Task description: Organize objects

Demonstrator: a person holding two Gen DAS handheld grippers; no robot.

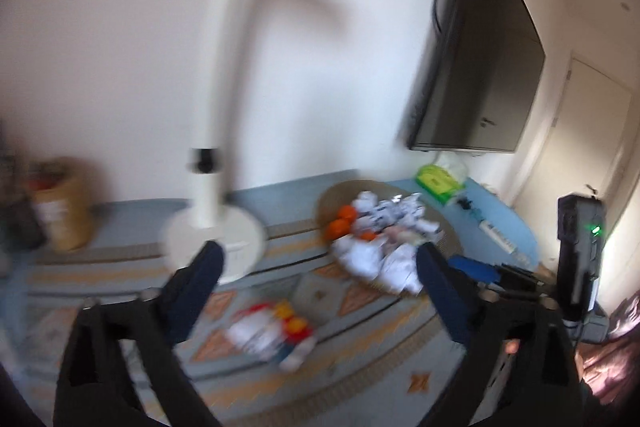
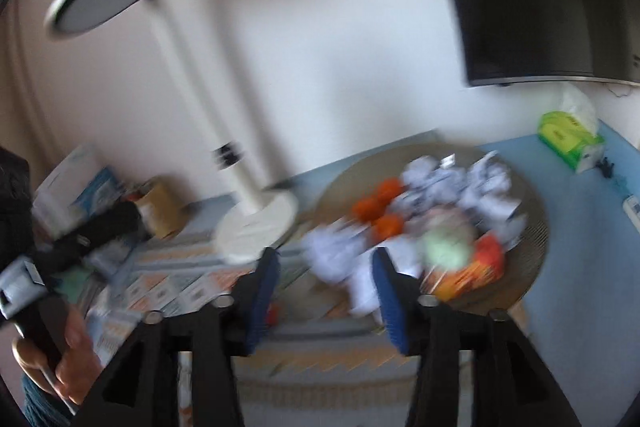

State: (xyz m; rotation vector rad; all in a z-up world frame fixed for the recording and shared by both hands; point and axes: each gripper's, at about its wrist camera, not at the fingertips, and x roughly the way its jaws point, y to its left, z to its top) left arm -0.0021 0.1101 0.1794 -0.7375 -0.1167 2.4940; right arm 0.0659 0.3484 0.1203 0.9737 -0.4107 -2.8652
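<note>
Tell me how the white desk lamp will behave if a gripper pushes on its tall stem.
The white desk lamp would probably tip rather than slide: its stem is tall, with a wide head at the top. Its round base is broad, which may steady it against a light nudge. The base rests on a patterned cloth, so it could drag or bunch the fabric.

The left tongs [image 1: 320, 259] stand wide apart with nothing between them, above a patterned cloth on the tabletop [image 1: 120, 267]. A blurred white, red and yellow packet [image 1: 276, 331] lies on the cloth. Beyond, a round woven tray [image 1: 340, 195] holds crumpled papers [image 1: 380, 251] and oranges [image 1: 340, 223]. A white lamp [image 1: 216, 107] stands to its left.
</note>
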